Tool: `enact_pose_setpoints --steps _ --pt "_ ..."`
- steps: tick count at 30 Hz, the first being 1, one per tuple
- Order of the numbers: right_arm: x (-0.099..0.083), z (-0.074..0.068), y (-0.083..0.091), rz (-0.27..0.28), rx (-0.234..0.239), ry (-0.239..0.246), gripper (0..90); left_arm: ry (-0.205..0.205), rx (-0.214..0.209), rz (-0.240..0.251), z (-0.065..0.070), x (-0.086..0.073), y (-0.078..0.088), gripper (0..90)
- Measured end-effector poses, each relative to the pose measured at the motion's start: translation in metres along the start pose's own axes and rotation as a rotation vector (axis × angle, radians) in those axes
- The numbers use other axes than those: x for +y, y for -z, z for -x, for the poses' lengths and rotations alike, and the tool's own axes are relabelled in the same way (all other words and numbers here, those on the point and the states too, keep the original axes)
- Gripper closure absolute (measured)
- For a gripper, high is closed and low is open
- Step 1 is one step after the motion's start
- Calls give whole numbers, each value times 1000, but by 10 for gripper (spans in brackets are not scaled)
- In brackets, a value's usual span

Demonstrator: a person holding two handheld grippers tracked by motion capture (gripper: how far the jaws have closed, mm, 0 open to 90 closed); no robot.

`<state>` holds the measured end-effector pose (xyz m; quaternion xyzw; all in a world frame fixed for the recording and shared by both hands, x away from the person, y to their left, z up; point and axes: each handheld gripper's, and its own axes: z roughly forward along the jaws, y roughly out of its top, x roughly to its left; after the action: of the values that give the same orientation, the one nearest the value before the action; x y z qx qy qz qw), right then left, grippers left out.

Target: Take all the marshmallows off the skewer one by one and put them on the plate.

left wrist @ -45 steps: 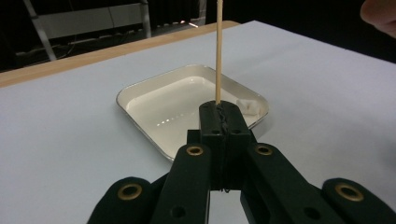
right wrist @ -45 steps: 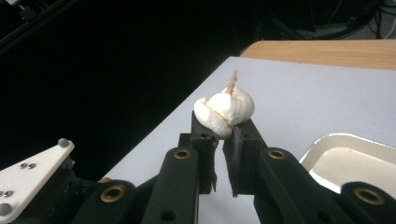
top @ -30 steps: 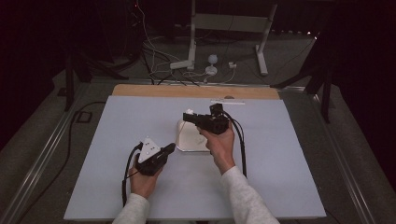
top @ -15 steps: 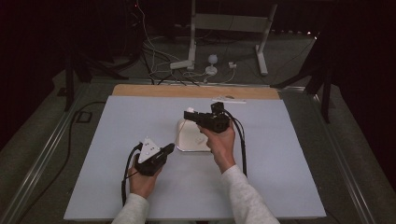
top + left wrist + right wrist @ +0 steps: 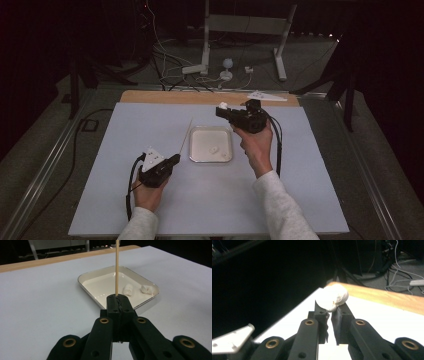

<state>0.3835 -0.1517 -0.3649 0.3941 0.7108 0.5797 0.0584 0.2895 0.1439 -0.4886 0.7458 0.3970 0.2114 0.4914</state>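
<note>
My left gripper (image 5: 175, 159) rests low on the pale table, shut on the bottom end of a thin wooden skewer (image 5: 185, 136) that slants away past the left side of a shallow white tray (image 5: 191, 150). In the left gripper view the skewer (image 5: 116, 265) stands up from the closed jaws (image 5: 117, 298), with two white doughy lumps (image 5: 128, 289) in the tray (image 5: 87, 277) behind. My right gripper (image 5: 223, 110) hovers over the tray's far right corner, shut on another white lump (image 5: 222, 105). That lump (image 5: 333, 298) bulges above the pinched jaw tips (image 5: 329, 308).
A wooden strip (image 5: 165, 96) runs along the table's far edge, with a white paper scrap (image 5: 267, 96) on it. Beyond lie floor cables and a metal stand (image 5: 207, 35). Black cables trail from both grippers. The left gripper's grey plate (image 5: 232, 340) sits low in the right gripper view.
My right gripper has lifted off the tray and moved up and to the far right with the white lump in it, uncovering the tray. The left gripper and skewer have stayed put.
</note>
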Motion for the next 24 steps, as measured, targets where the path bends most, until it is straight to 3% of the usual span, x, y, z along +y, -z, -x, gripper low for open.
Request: enact_pose_setpoints --steps 5,10,17,24 --pt "-33 13 -19 -82 -5 -31 816 -13 -28 -15 5 1 -4 900" --pt "-55 23 -36 -191 -33 -30 774 -28 -90 -35 11 5 -9 900" --pt "-69 23 -49 -280 -44 -18 653 -41 -134 -73 18 5 -17 900" --pt "-75 19 -54 -335 13 6 465 -29 -164 -117 18 3 -27 900"
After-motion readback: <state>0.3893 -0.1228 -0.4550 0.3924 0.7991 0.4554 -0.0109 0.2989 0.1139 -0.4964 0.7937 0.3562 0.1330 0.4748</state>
